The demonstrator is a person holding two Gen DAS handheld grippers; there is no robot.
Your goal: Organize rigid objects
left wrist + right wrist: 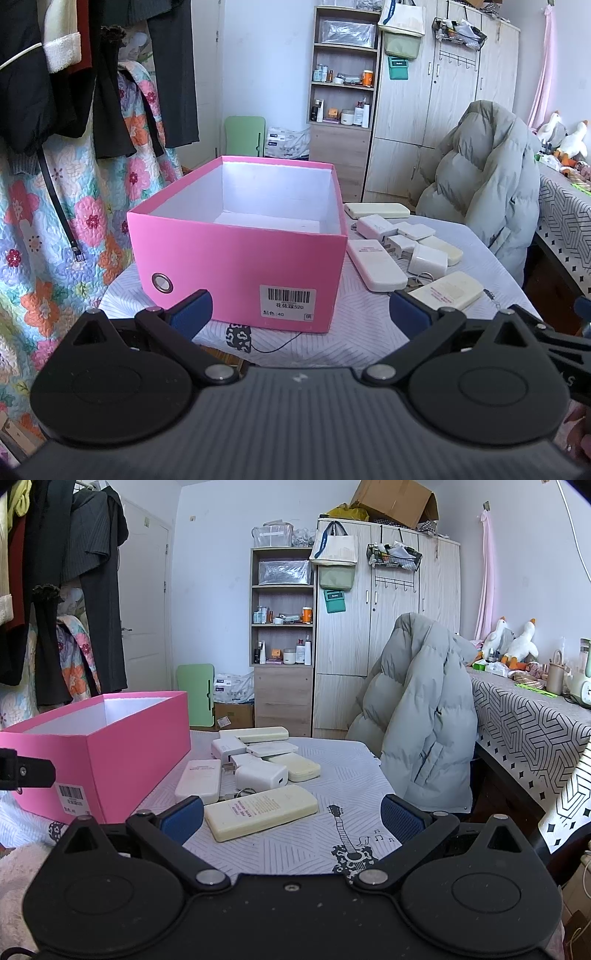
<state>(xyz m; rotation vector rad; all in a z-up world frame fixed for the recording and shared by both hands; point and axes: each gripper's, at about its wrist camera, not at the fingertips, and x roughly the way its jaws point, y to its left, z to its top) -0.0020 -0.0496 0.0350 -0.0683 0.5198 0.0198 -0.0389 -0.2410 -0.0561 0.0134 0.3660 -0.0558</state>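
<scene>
Pink box (pixel 240 254) empty, white chargers (pixel 258 775) beside it — both tongs agape

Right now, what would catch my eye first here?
The bright pink box, open on top, sits on the left of the small table. Beside it on the right lies a cluster of white chargers and power banks. Both tongs, left and right, hang open in front.

The box (pixel 236 254) stands on the table (pixel 332 771). To its right lies a cluster of chargers and power banks (pixel 255 771); the nearest power bank (pixel 260 812) lies before them. Behind the box stand a shelf (pixel 343 74) and a wardrobe (pixel 443 110); a jacket (pixel 417 716) hangs right of the cluster.
</scene>
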